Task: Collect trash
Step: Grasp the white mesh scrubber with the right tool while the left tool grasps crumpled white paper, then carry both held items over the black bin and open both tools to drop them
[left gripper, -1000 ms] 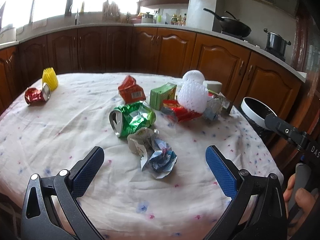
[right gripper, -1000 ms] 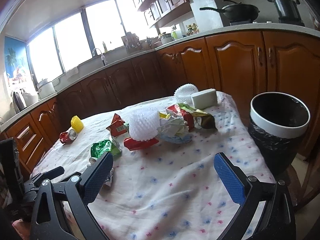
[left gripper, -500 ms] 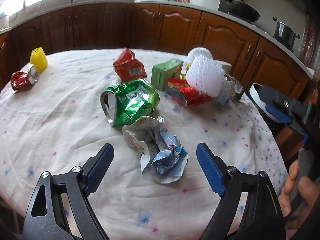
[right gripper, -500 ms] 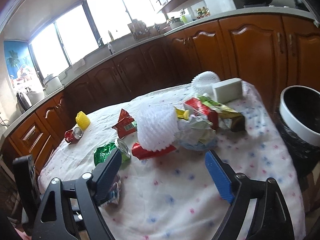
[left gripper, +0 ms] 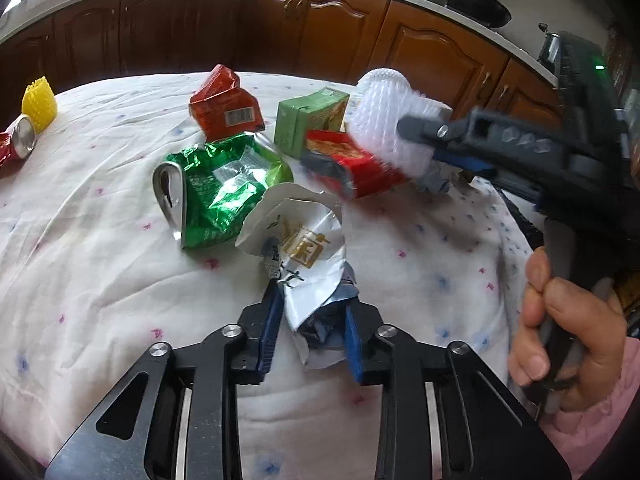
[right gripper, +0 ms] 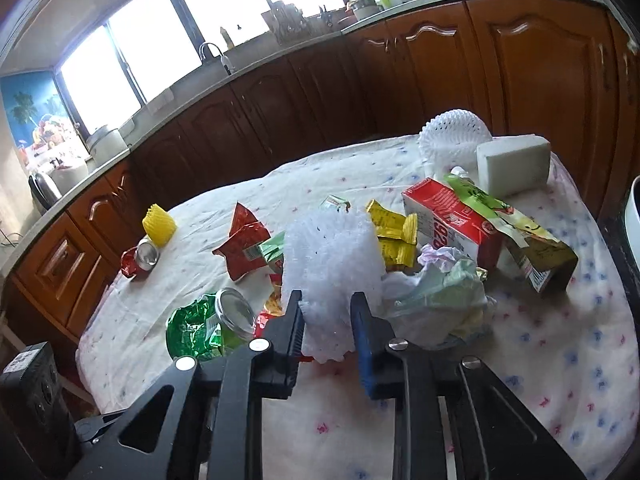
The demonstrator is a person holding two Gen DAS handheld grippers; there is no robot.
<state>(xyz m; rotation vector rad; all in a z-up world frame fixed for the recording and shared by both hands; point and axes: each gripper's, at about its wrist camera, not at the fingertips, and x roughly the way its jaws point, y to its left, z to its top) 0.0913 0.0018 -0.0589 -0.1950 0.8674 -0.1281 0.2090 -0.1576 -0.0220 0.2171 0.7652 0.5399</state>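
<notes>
On the flowered tablecloth (left gripper: 100,260) lies a crumpled silver and white wrapper (left gripper: 300,240). My left gripper (left gripper: 312,300) is closing, and its blue pads press the wrapper's near end from both sides. A white foam net (right gripper: 332,256) stands in the trash heap. My right gripper (right gripper: 326,304) is closing too and pinches the net's lower part between its pads. In the left wrist view that gripper reaches in from the right, blurred, held by a hand (left gripper: 568,320). A crushed green can (left gripper: 224,192) lies just beyond the wrapper.
A red carton (left gripper: 224,104), a green carton (left gripper: 308,120) and a red packet (left gripper: 352,160) lie behind the can. A yellow net (left gripper: 40,100) and a red can (left gripper: 16,144) sit far left. A white block (right gripper: 512,164), cartons and a bin rim (right gripper: 634,216) are on the right.
Both grippers moved forward and down and closed from wide open: the left onto the crumpled wrapper, the right onto the white foam net. The wrapper is squeezed and stands up more.
</notes>
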